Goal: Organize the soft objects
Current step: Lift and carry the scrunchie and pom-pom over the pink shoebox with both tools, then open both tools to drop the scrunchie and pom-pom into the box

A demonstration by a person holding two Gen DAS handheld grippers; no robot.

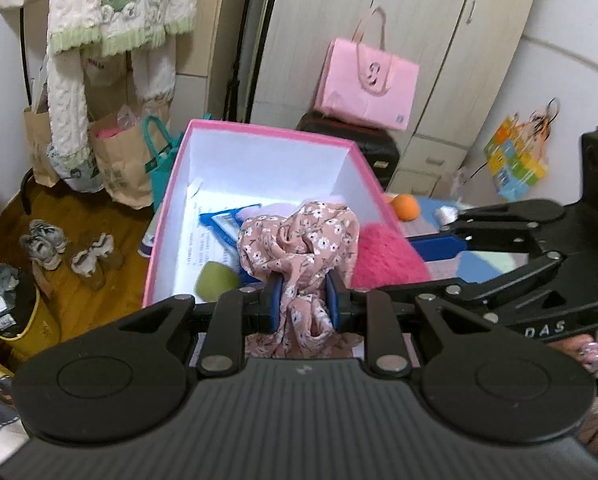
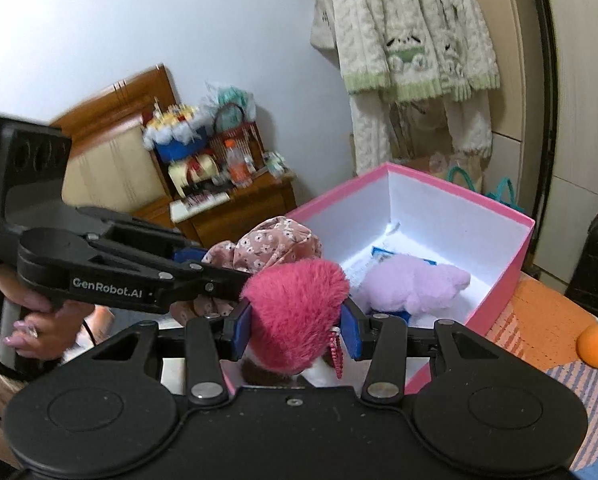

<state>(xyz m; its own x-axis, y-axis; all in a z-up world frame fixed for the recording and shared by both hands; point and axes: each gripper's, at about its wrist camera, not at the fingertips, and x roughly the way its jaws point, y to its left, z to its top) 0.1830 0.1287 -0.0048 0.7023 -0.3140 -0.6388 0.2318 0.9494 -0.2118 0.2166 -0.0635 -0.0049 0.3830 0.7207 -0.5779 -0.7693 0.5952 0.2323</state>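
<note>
Both loads look ready for the pink box [image 1: 167,216], so the trick is getting each one past the near wall before letting go, and dropping them beside the lilac plush [image 2: 415,284] rather than on it. The left gripper [image 1: 303,300] pinches a bunched floral cloth [image 1: 299,240] tight, angled down over the box's near edge. The right gripper [image 2: 297,328] clamps a fuzzy hot-pink plush [image 2: 295,300], its fingers held partly apart by the fluff, tilted down just beside the other.
</note>
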